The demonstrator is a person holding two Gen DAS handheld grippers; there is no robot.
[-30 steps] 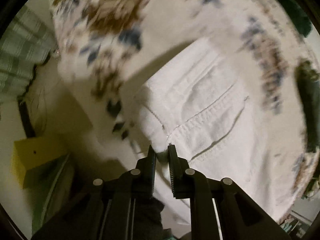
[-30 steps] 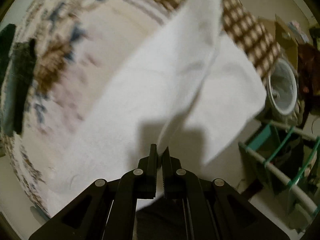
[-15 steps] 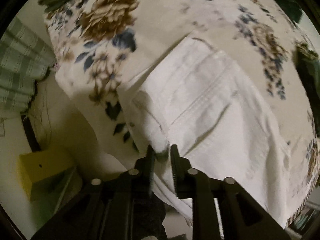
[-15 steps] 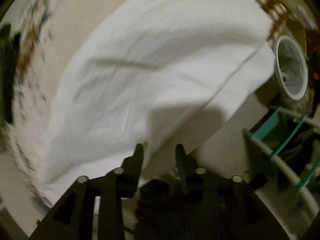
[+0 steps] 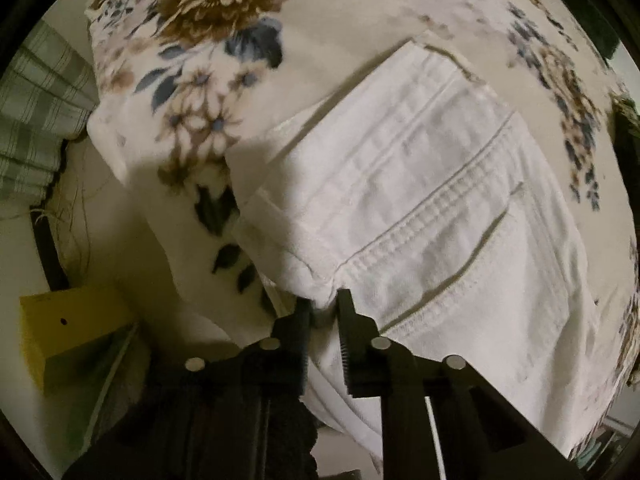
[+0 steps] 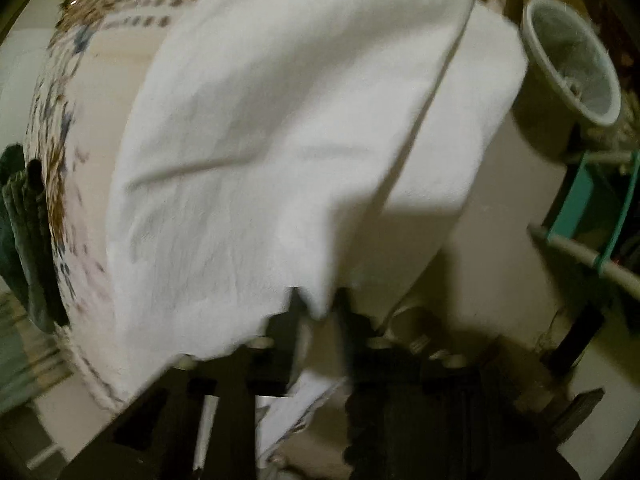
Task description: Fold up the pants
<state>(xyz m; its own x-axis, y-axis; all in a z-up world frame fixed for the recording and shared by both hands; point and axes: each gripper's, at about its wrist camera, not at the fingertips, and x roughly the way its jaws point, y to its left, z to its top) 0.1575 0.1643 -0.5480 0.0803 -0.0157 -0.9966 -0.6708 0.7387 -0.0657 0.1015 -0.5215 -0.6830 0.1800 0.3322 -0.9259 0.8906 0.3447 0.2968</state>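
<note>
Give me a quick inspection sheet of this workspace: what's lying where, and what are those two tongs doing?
Surface: floral blanket, its edge hanging over the side.
Job's things: white pants laid on the blanket, pocket seams up.
Clutter: dark green cloth at the blanket's edge.
Grippers: left tongs apart, waistband corner between the fingers; right tongs apart, pants' edge between them, blurred.
Cables: nothing seen.
Surroundings: yellow box, striped fabric, white bucket, teal rack.

Motion blur smears the right gripper (image 6: 320,304) fingers (image 6: 294,312) and the pants (image 6: 280,140) hem.
</note>
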